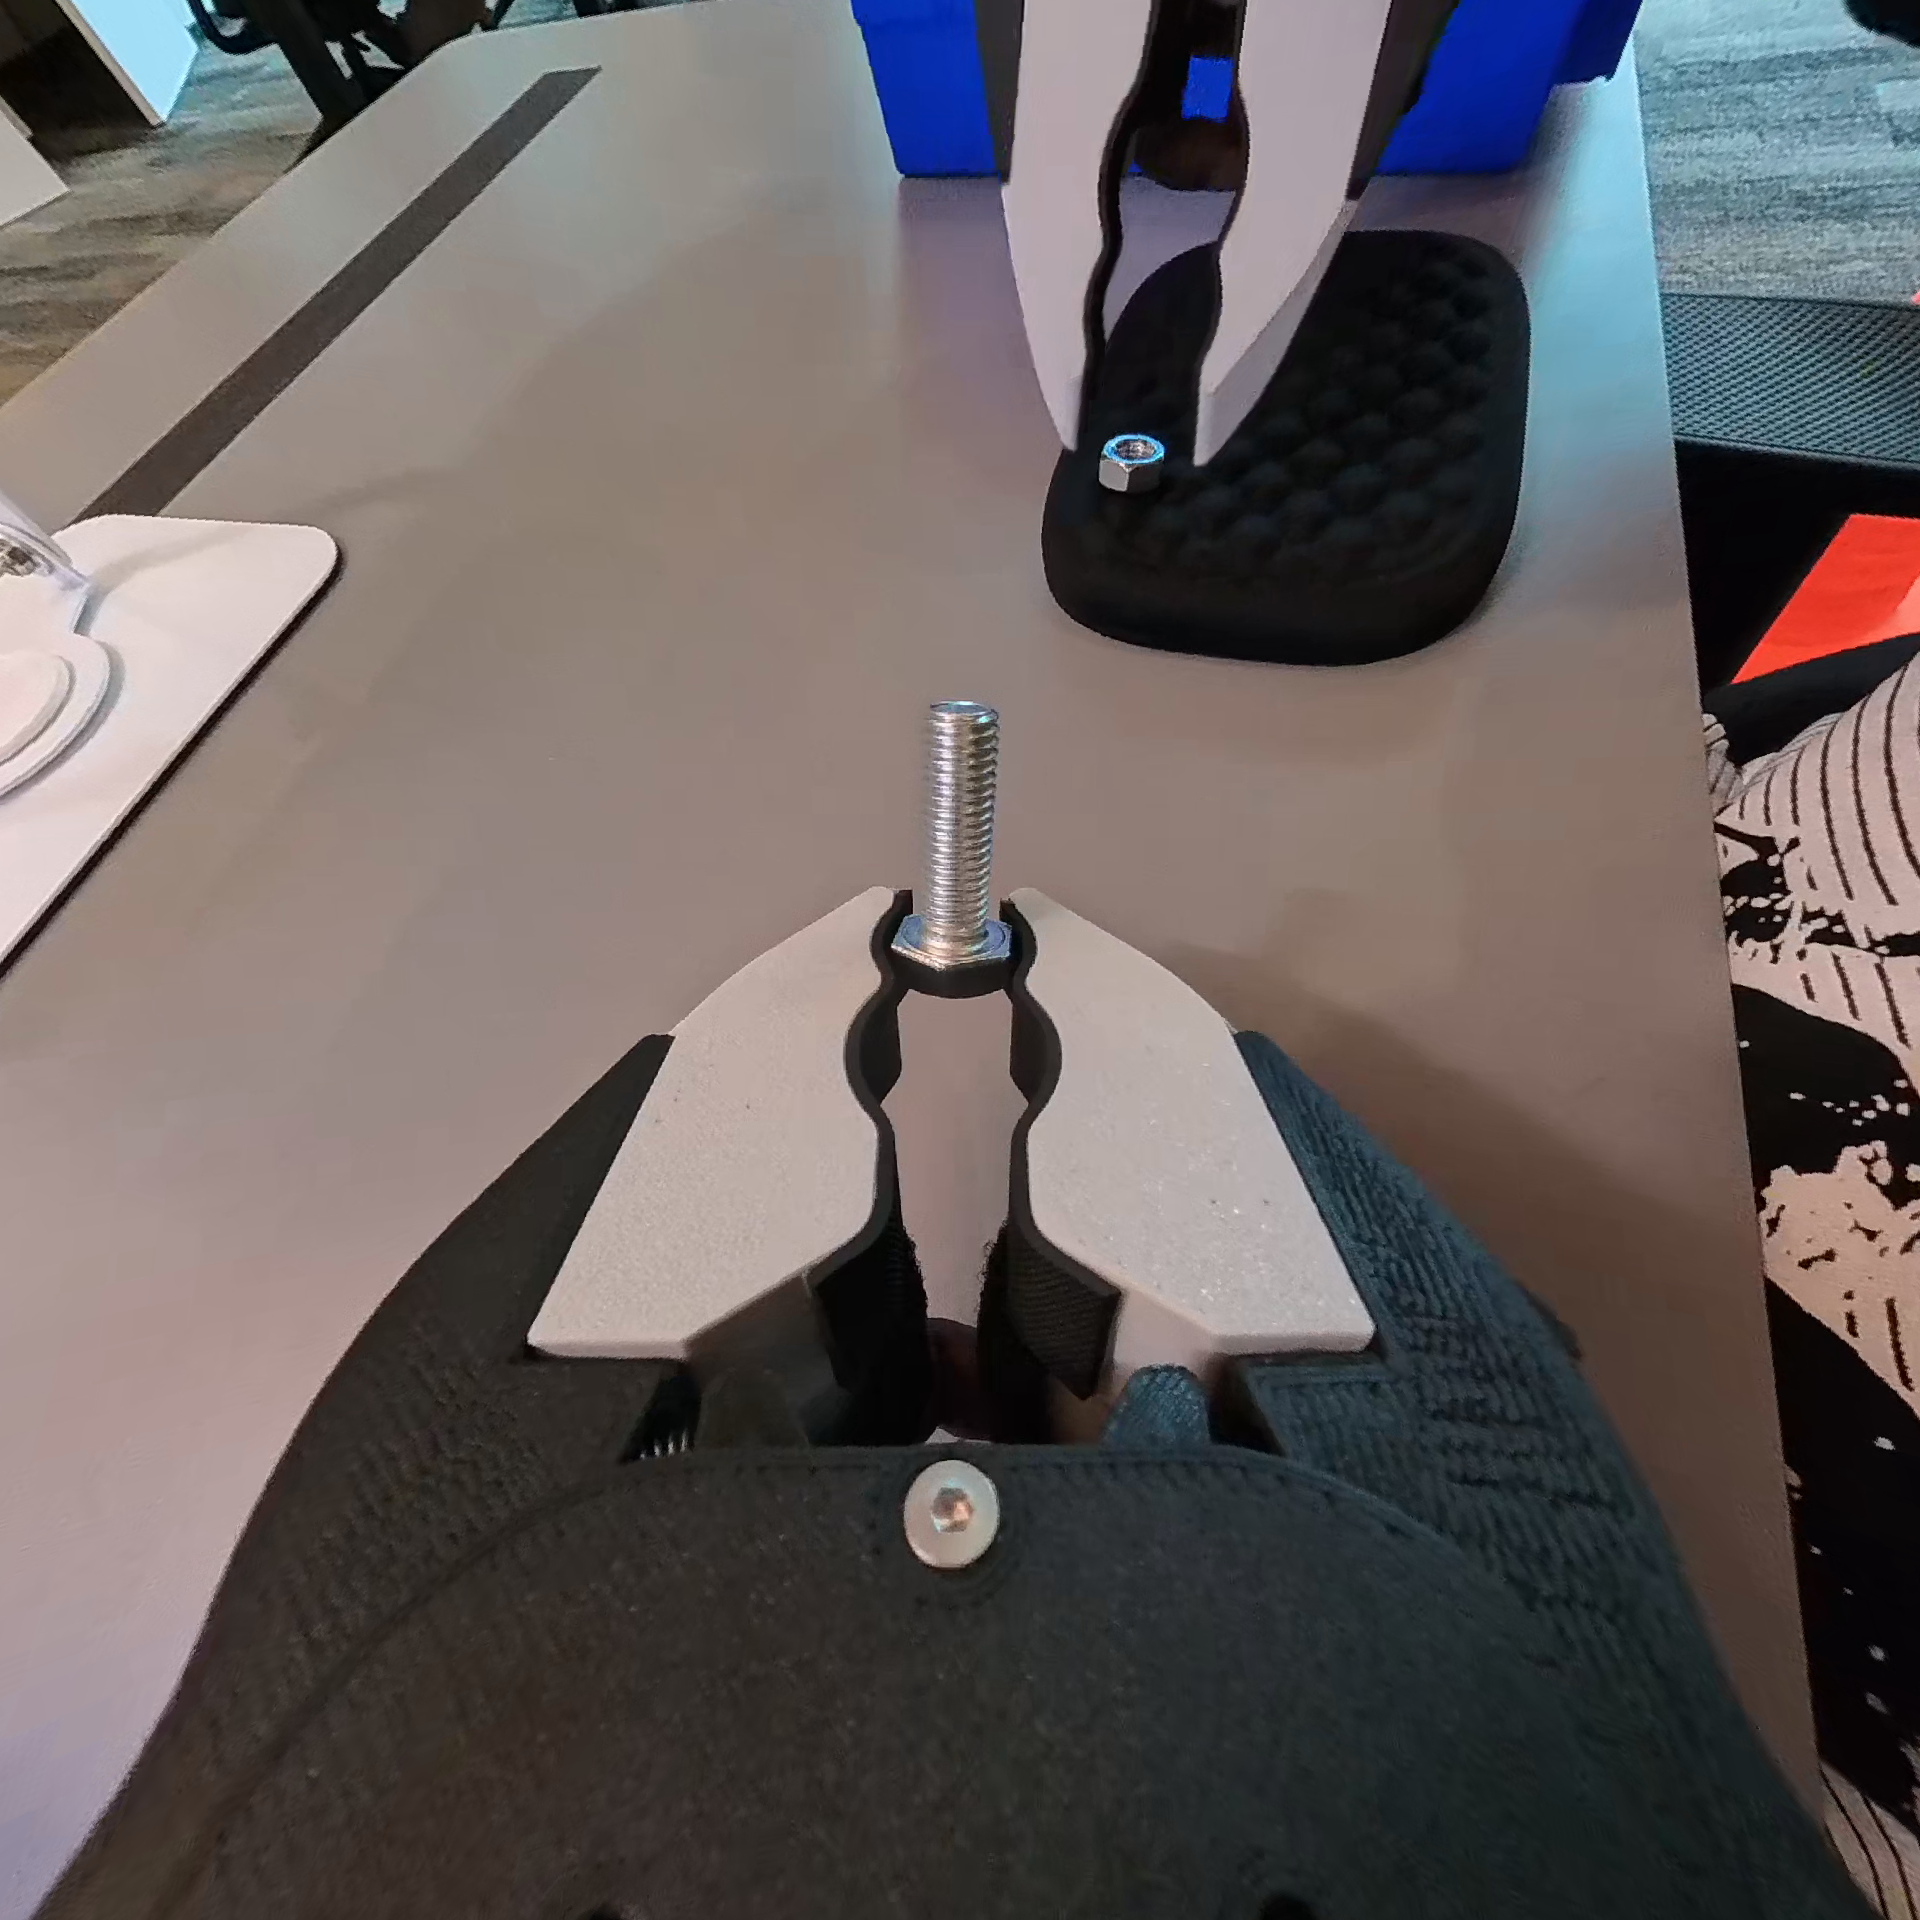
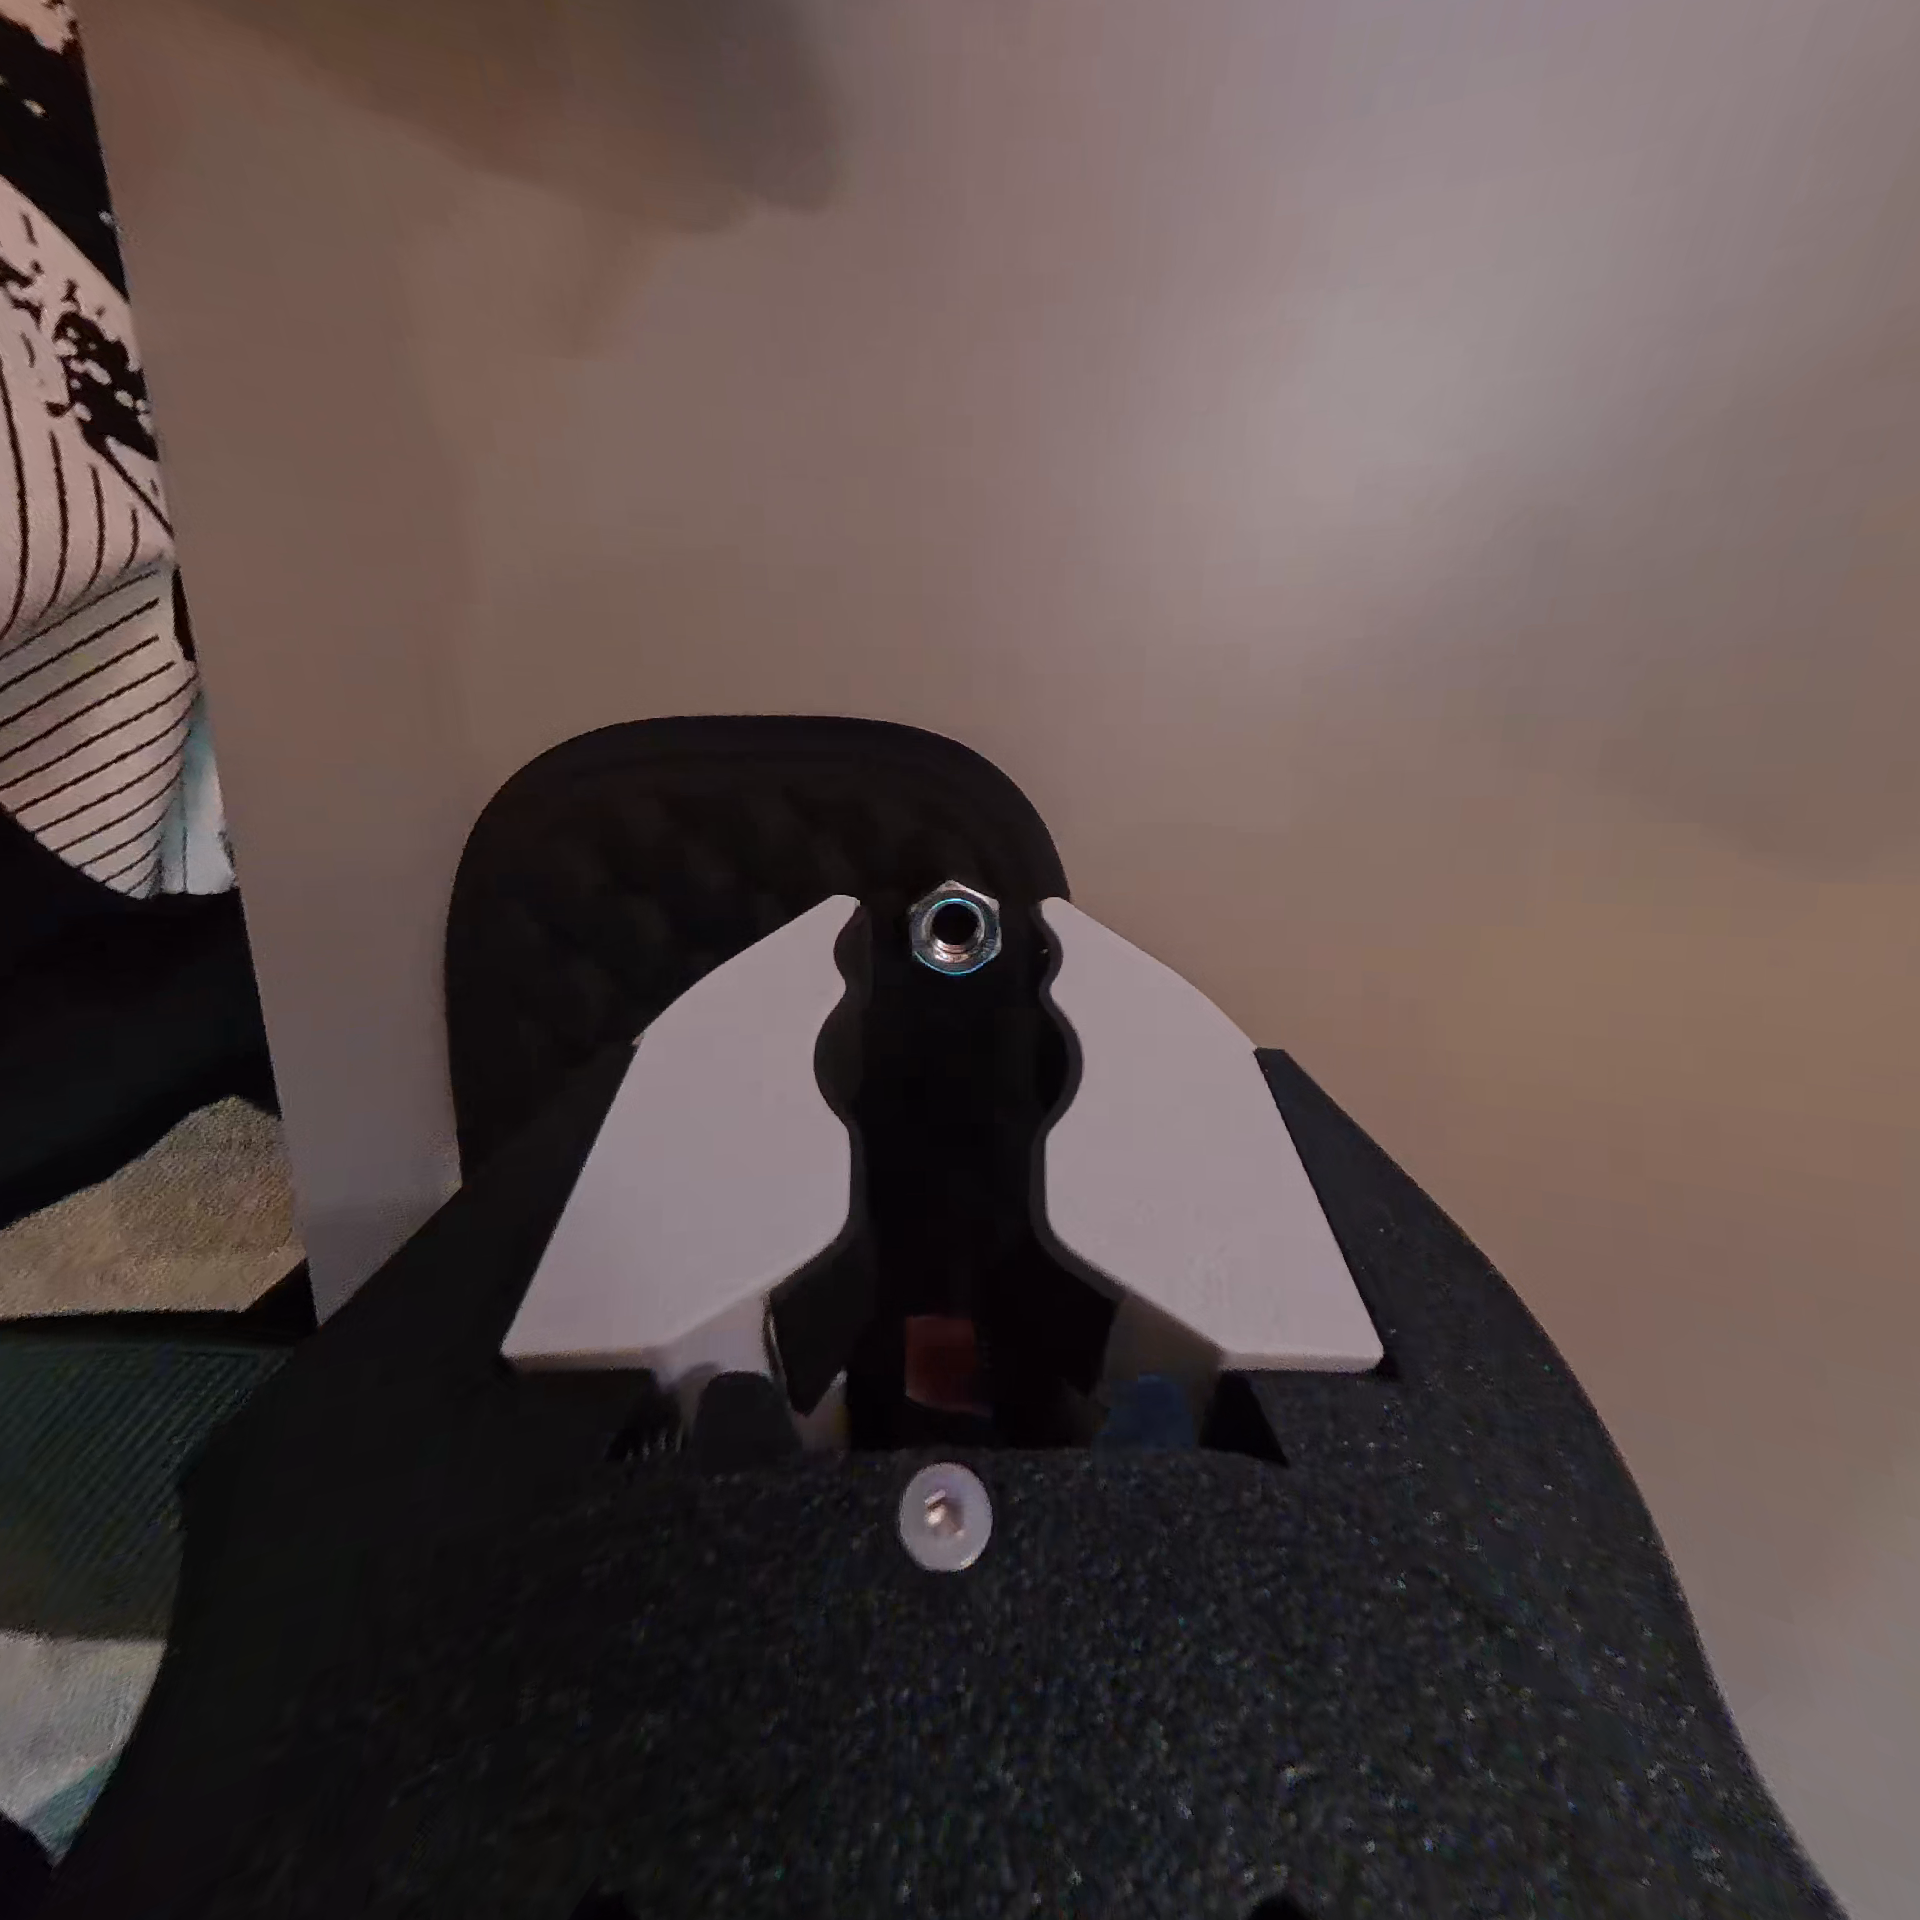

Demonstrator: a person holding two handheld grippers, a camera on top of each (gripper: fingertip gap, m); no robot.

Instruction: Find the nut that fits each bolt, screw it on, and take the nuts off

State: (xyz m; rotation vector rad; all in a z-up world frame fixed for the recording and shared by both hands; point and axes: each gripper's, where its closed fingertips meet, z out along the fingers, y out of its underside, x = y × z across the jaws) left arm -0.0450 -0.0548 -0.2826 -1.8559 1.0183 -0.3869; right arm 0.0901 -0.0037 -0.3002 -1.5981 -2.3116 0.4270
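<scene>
The silver threaded steel bolt [image 1: 961, 826] is held upright by its hexagonal head between the closed tips of the left gripper [image 1: 954, 940], shank pointing to twelve o'clock. At about one o'clock from it, the small silver hexagonal nut [image 1: 1131, 463] lies flat, bore upward, on the black dimpled rubber pad [image 1: 1351, 499]. The right gripper [image 2: 951, 920], clearly the nearer, is poised with fingers parted around the nut, seemingly not yet touching it.
</scene>
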